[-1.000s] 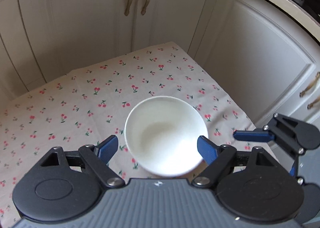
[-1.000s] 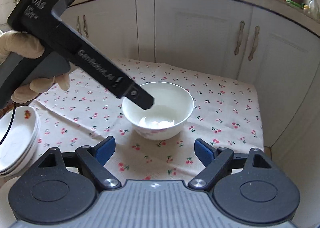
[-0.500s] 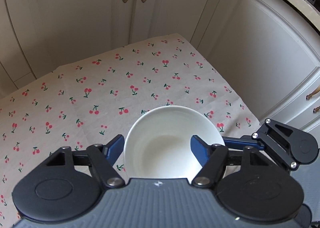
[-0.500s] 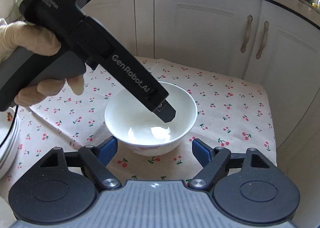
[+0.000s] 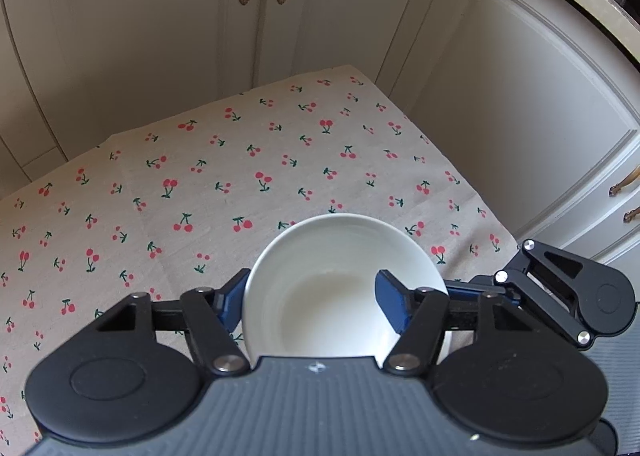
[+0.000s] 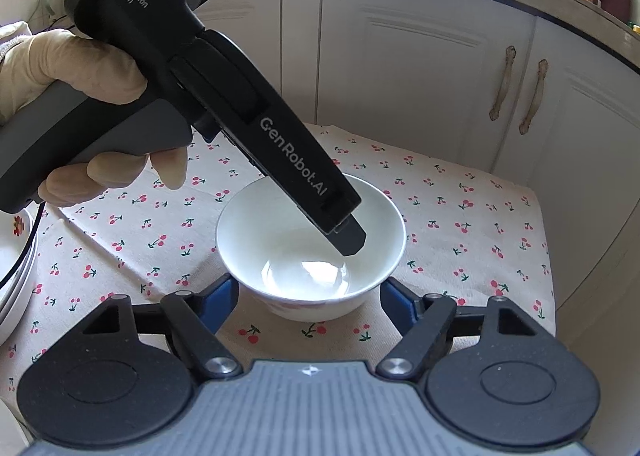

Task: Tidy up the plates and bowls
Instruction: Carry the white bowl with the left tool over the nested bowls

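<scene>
The white bowl (image 6: 311,252) sits upright on the cherry-print tablecloth (image 6: 460,215), toward the corner of the table nearest the white cupboards (image 6: 420,67). The left gripper (image 5: 310,298) comes down on it at a steep angle, one blue finger inside the bowl against the wall and the other outside the rim, so the jaws are clamped on the bowl's side. A gloved hand (image 6: 68,71) holds that gripper by its grey handle. The right gripper (image 6: 308,302) hangs low just in front of the bowl with its blue fingers either side of the base, not touching it; its jaws have just been closing in and stand apart. A stack of white plates (image 6: 16,268) lies at the table's left edge
</scene>
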A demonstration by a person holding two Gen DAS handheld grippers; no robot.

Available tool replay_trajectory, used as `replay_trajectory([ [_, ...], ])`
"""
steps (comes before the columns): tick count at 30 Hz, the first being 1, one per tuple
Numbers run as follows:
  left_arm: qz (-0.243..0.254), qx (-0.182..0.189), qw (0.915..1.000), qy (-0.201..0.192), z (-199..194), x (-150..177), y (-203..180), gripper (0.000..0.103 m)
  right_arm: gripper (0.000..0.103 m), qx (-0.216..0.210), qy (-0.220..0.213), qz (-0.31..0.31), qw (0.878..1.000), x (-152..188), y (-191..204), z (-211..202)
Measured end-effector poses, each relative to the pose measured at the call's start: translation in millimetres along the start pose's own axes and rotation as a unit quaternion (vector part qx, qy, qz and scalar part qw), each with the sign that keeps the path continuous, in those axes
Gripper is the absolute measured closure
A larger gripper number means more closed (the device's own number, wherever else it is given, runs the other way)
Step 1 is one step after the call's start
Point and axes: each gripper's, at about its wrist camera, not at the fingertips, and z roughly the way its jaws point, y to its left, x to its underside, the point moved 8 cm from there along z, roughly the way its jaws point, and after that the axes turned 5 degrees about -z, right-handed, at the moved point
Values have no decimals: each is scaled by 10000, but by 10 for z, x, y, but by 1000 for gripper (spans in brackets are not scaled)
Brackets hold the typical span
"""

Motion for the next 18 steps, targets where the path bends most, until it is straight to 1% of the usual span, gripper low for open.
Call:
replay_trajectory([
  [6,73,5,10000,15,-72,58,-37,38,21,27,-36,-30,10000,-12,30,-77],
  [10,97,20,10000,13,-142,121,-73,38,21,-39,-82,-19,10000,-23,65,-173],
  [18,216,119,9997,-49,-309,212,-224,38,21,-15,2,-77,10000,31,126,-302],
])
